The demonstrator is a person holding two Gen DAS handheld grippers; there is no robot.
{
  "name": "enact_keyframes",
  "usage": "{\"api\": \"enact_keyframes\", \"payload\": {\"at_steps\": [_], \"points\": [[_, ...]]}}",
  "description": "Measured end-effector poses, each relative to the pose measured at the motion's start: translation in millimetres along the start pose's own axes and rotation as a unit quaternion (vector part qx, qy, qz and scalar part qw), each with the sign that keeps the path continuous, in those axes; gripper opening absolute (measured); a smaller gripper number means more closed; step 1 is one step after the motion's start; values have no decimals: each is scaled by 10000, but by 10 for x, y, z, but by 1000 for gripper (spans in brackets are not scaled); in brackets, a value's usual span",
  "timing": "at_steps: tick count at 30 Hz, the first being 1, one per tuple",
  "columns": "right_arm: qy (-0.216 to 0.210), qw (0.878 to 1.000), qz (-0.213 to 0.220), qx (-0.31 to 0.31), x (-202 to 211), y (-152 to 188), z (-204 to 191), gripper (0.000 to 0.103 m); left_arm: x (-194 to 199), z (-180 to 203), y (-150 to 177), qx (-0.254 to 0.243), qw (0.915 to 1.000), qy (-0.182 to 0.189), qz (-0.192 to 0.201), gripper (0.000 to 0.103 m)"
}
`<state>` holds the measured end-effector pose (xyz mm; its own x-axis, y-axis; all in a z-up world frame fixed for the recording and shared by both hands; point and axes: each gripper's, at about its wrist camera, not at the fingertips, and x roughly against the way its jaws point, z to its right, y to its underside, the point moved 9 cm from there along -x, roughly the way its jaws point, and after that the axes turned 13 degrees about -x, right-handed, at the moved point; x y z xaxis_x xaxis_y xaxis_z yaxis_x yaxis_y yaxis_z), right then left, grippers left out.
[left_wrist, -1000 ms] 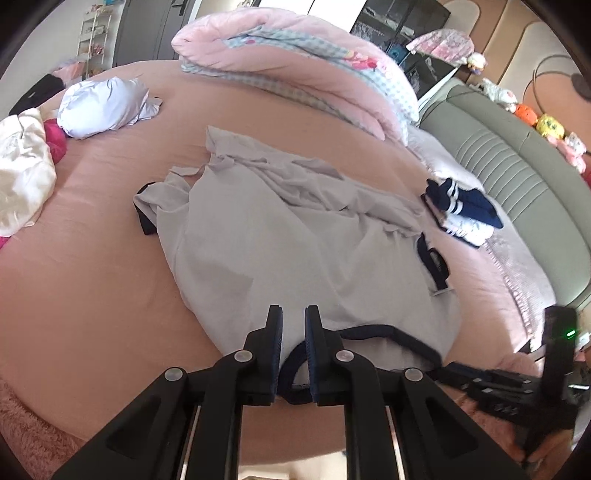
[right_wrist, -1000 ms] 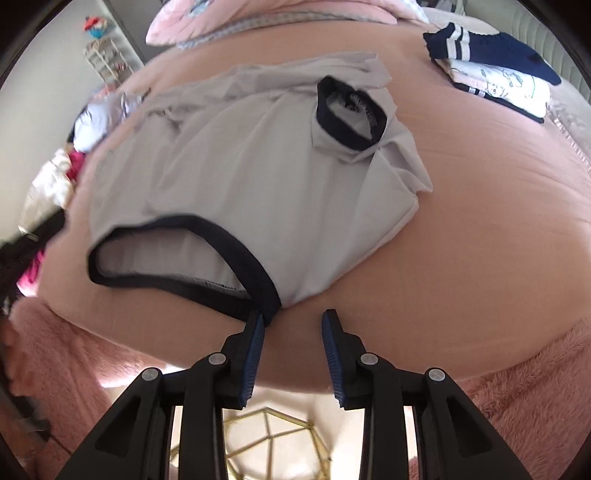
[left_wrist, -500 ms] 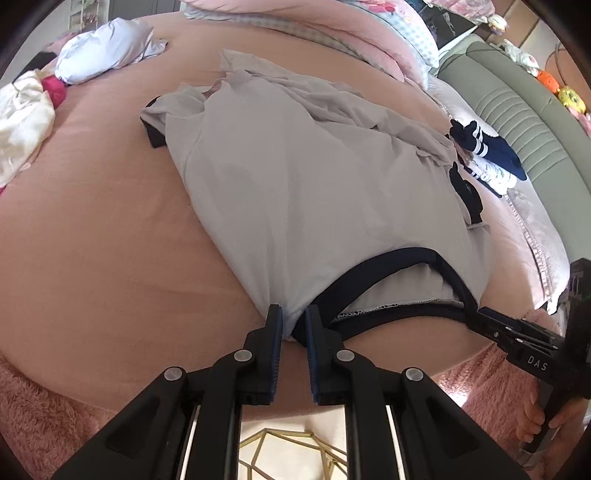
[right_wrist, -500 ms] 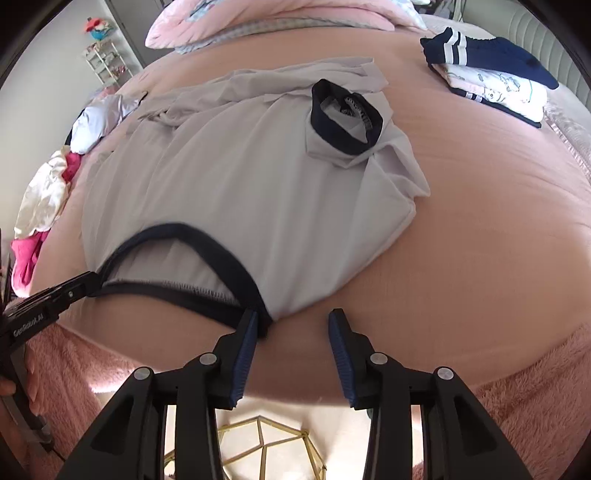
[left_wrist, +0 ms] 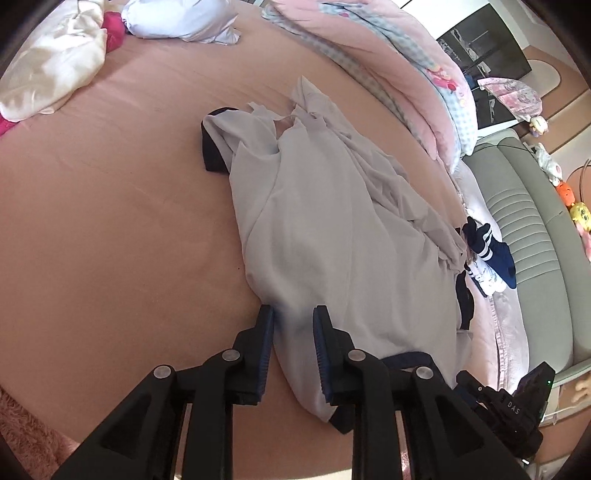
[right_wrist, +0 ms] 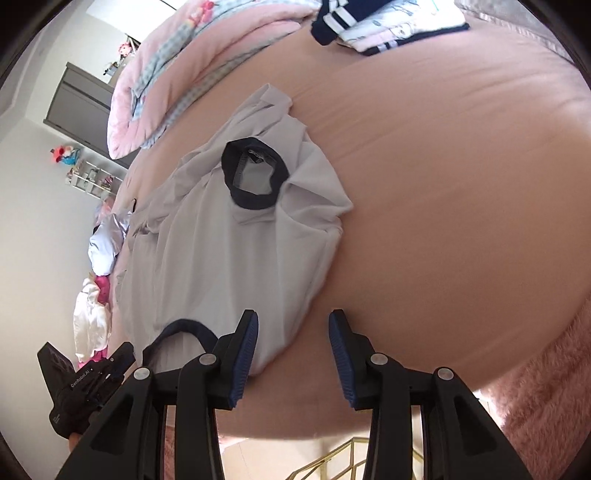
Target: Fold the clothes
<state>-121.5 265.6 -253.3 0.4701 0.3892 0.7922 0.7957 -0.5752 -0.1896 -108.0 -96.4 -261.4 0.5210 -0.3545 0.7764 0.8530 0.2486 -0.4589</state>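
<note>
Bed (left_wrist: 110, 229): pink sheet, filling both views, with a fuzzy pink edge at the near side. Quilt (left_wrist: 388, 48): pink with a checked lining, rolled along the far side of the bed. Headboard (left_wrist: 532, 236): grey-green, padded, at the right of the left wrist view. Shirt (left_wrist: 332, 240): pale grey with navy trim, spread across the middle of the bed, wrinkled toward the far side; its navy collar (right_wrist: 255, 177) lies open on top of the cloth in the right wrist view; its near edge reaches the bed's edge by both grippers. White garment (left_wrist: 48, 62): crumpled at the far left corner, a pale blue one (left_wrist: 181, 18) beside it. Folded stack (left_wrist: 487, 258): 1 navy striped piece on white ones, near the headboard. Left gripper (left_wrist: 293, 317): fingers a little apart, just opened, a ridge of shirt cloth lying between them, not pinched. Right gripper (right_wrist: 293, 321): fingers wide apart, just opened, the shirt's near edge between them, touching neither pad clearly.
</note>
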Motion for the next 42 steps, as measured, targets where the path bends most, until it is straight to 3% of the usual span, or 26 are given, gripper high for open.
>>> {"api": "enact_keyframes", "payload": {"at_steps": [2, 5, 6, 7, 8, 10, 12, 15, 19, 21, 22, 23, 25, 29, 32, 34, 36, 39, 42], "points": [[31, 9999, -5, 127, -111, -37, -72, 52, -53, -23, -50, 126, 9998, -25, 119, 22], [145, 9991, 185, 363, -238, -110, -168, 50, -113, -46, -83, 243, 9994, -117, 234, 22], [230, 9985, 248, 431, -253, -126, -200, 46, -111, -49, -95, 276, 9992, -119, 251, 22], [325, 9981, 261, 463, -256, -129, -223, 33, -108, -43, -102, 295, 9992, -108, 240, 23], [298, 9983, 194, 458, -257, -118, -250, 20, -97, -37, -103, 320, 9992, -55, 224, 23], [40, 9993, -49, 356, -286, -55, -290, 10, -54, -22, -75, 382, 9990, 170, 143, 23], [154, 9991, -59, 387, -273, 7, -252, 10, 19, -45, -30, 491, 9982, 309, 157, 23], [256, 9988, -43, 413, -306, 62, -245, 10, 17, -81, -3, 310, 9992, 202, 116, 23], [240, 9971, -135, 706, -407, 72, -312, 35, -62, -37, -24, 262, 9985, 465, 91, 23], [311, 9962, -115, 806, -444, 53, -350, 36, -95, -18, -12, 126, 9994, 308, 70, 23], [325, 9959, -88, 839, -453, 50, -366, 36, -111, -8, -6, 57, 9997, 229, 60, 20], [324, 9957, -55, 869, -458, 50, -382, 26, -112, 26, -22, -135, 9999, 8, 54, 8], [194, 9969, -51, 760, -444, 62, -357, 4, -47, 81, -9, -460, 9986, -258, 71, 5], [-174, 9992, 101, 353, -250, 57, -211, 4, 230, 78, 46, -581, 9962, -515, 386, 3], [79, 9995, 82, 287, -205, 21, -5, 4, 221, -86, 169, -693, 9941, -795, 260, 3], [-21, 10000, 25, 73, -210, 13, 62, 1, 118, -213, 229, -437, 9960, -768, 92, 2], [-87, 10000, 14, -48, -193, 10, 77, 1, 167, -216, 196, -196, 9982, -519, 208, 3], [410, 9972, 285, 554, -81, 35, -59, 2, 244, -120, 113, -323, 9980, -320, 433, 3], [448, 9943, 534, 809, -10, 52, -209, 6, 197, -22, 53, -265, 9989, 26, 388, 4]]}}
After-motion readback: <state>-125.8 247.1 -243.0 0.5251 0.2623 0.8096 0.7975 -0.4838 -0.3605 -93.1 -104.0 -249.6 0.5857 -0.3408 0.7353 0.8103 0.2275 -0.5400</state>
